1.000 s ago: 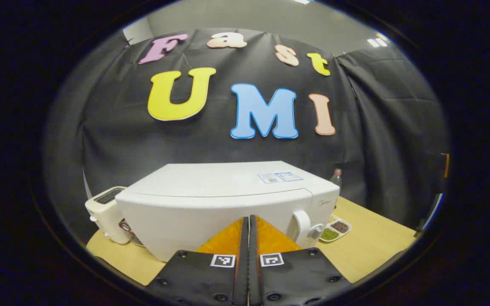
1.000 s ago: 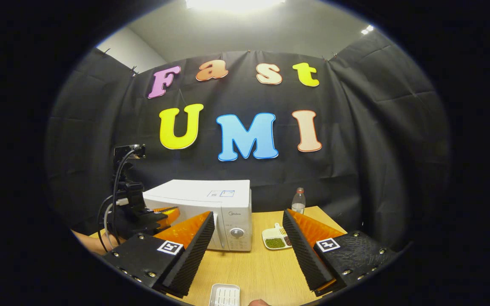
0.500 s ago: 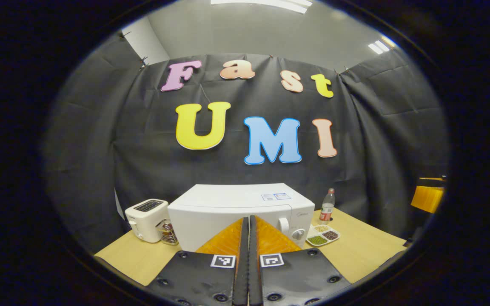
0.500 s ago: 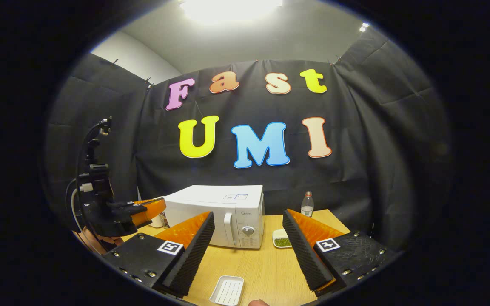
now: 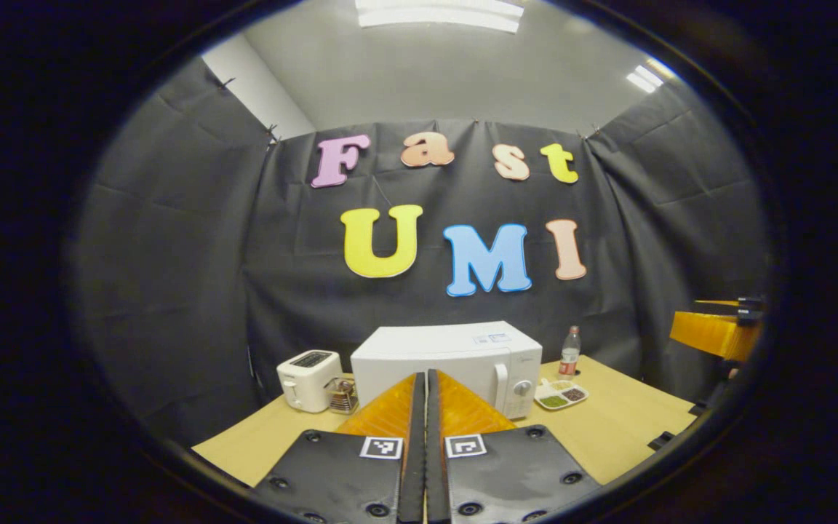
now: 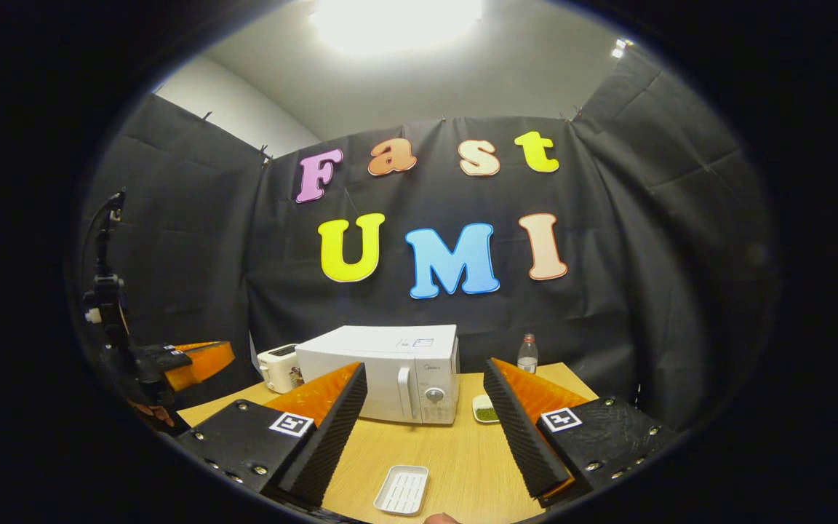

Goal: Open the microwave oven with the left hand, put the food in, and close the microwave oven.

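Note:
A white microwave oven point(image 5: 455, 360) stands shut at the back of the wooden table point(image 5: 608, 429), its handle point(image 5: 500, 386) and dial on its right side. It also appears in the right gripper view point(image 6: 390, 371). My left gripper point(image 5: 425, 393) is shut with nothing between its fingers, well short of the oven. My right gripper point(image 6: 425, 407) is open and holds nothing, above the table's near part. The left gripper point(image 6: 197, 362) also shows at the far left of the right gripper view. The right gripper's orange finger point(image 5: 713, 335) shows at the right edge of the left gripper view.
A white toaster point(image 5: 308, 378) and a small jar point(image 5: 344, 397) stand left of the oven. A divided dish of grains point(image 5: 561, 394) and a bottle point(image 5: 570, 351) sit to its right. A white ribbed tray point(image 6: 402, 489) lies on the table's near part.
Both grippers have drawn back from the microwave oven, which looks smaller and farther off. The left gripper stays shut, the right stays open.

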